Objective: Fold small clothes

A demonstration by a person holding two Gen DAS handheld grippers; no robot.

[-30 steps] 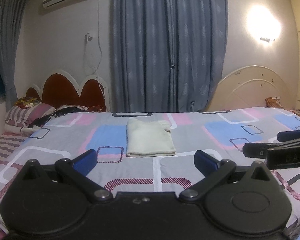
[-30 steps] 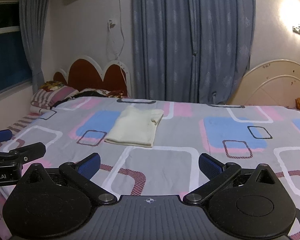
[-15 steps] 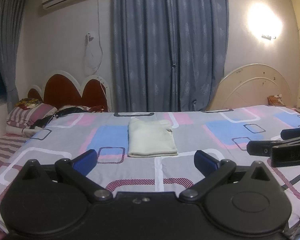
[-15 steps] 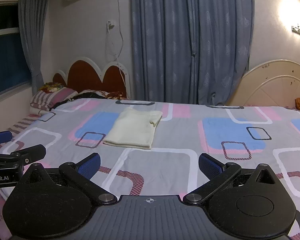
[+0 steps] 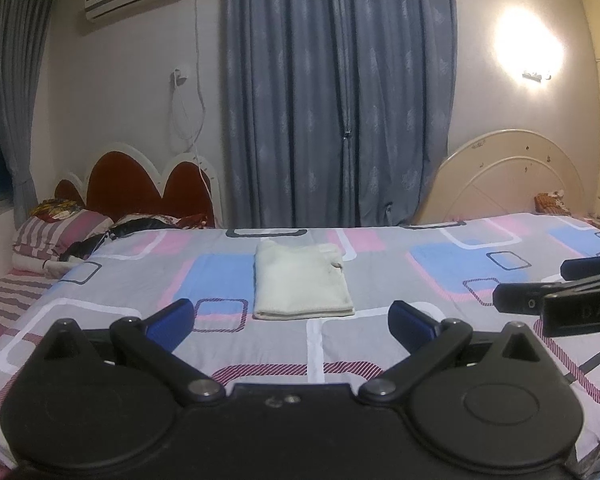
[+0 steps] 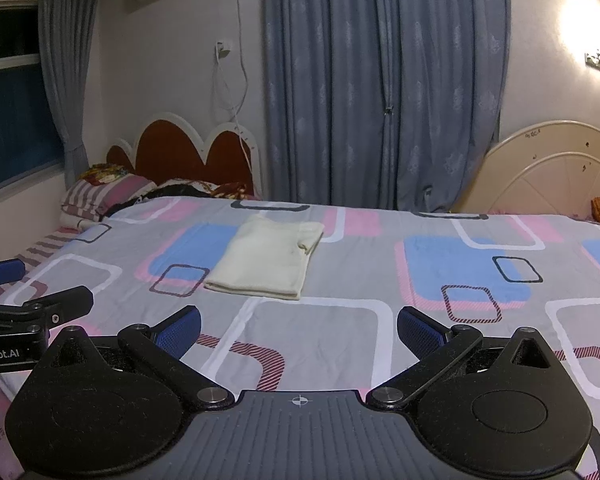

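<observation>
Showing both claws poised at the near edge of the bed [image 5: 380, 276], each with its blue pads spread wide and nothing between them. The left claw [image 5: 292, 322] and the right claw [image 6: 299, 326] hover side by side, well apart from the cream garment [image 5: 302, 282], which lies flat as a neat rectangle on the patterned bedspread, toward the far middle of the bed; the same garment [image 6: 266, 258] appears left of centre in the right wrist view. Its near edge shows stacked layers, and a small flap sits at its far right corner, so the fold is judged largely complete. Risks from here: a claw closing on the top layer alone would peel the stack open; a pad dragged across the soft spread could bunch the cloth or skew the rectangle; the loose corner flap could catch and pull out. The two claws, being near each other, might also collide on approach.
</observation>
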